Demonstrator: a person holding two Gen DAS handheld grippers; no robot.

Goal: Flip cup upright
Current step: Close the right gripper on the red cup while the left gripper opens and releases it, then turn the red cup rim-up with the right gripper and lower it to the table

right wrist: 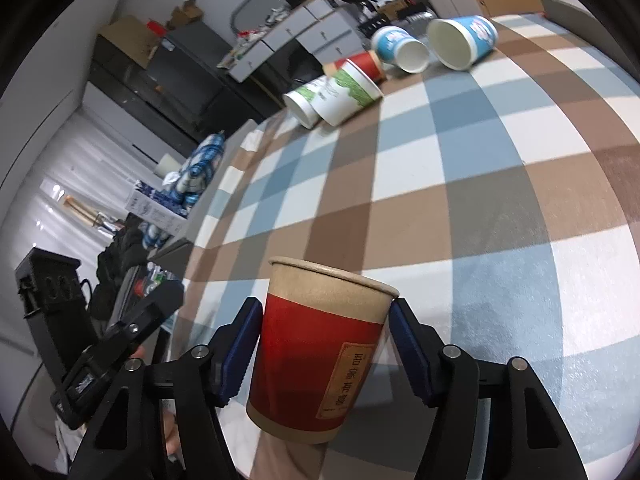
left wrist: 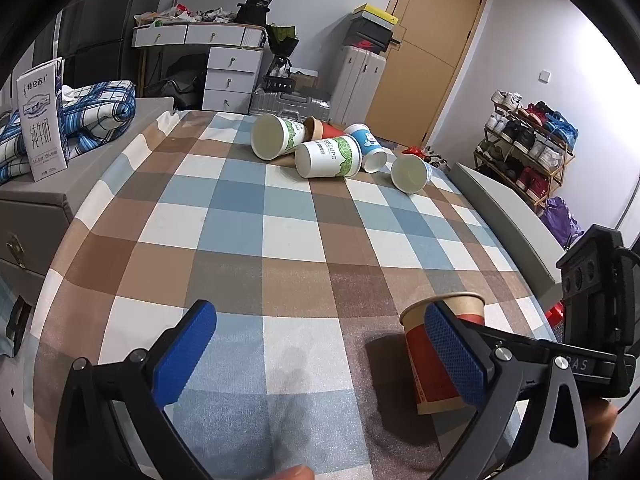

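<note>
A red and brown paper cup [right wrist: 320, 356] stands mouth up between my right gripper's [right wrist: 326, 316] blue pads, which press its sides. Whether its base touches the checked tablecloth [right wrist: 500, 200] I cannot tell. The same cup [left wrist: 436, 360] shows in the left wrist view behind my left gripper's right finger. My left gripper [left wrist: 320, 344] is open and empty above the cloth, left of the cup. Several other paper cups lie on their sides at the far end: two green-and-white cups [left wrist: 328, 156], a red cup [left wrist: 326, 130] and two blue cups [left wrist: 370, 146].
A milk carton [left wrist: 42, 120] and a folded plaid blanket [left wrist: 96, 110] sit on a grey cabinet to the left. A grey ledge [left wrist: 508, 216] borders the table's right side. Drawers, suitcases, a door and a shoe rack [left wrist: 528, 148] stand beyond the table.
</note>
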